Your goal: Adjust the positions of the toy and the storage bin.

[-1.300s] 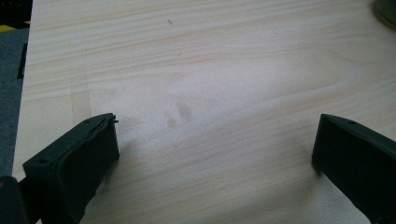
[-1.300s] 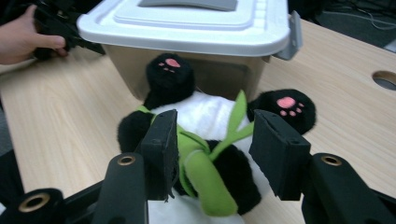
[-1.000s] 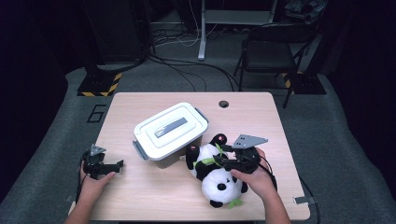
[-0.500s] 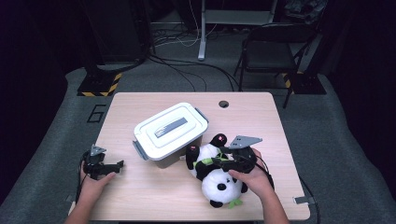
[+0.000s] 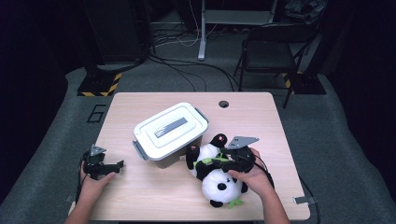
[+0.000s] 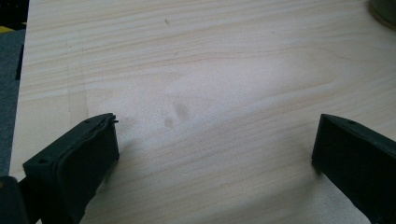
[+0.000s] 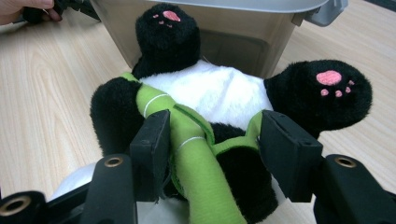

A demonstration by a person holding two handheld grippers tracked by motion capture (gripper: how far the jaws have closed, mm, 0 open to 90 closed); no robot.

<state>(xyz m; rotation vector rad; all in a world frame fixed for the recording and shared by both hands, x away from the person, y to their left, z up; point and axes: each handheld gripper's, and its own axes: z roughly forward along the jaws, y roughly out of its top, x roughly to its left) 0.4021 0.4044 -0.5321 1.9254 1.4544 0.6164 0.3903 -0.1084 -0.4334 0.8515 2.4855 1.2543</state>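
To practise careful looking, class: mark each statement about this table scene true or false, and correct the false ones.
1. The storage box has its lid on. True.
2. The panda toy lies inside the box. False: it lies on the table beside the box.
3. The left gripper holds a green stalk. False: its jaws stand open over bare wood.
4. The right gripper straddles the panda's green bamboo stalk. True.
5. The panda's paw pads are pink. True.
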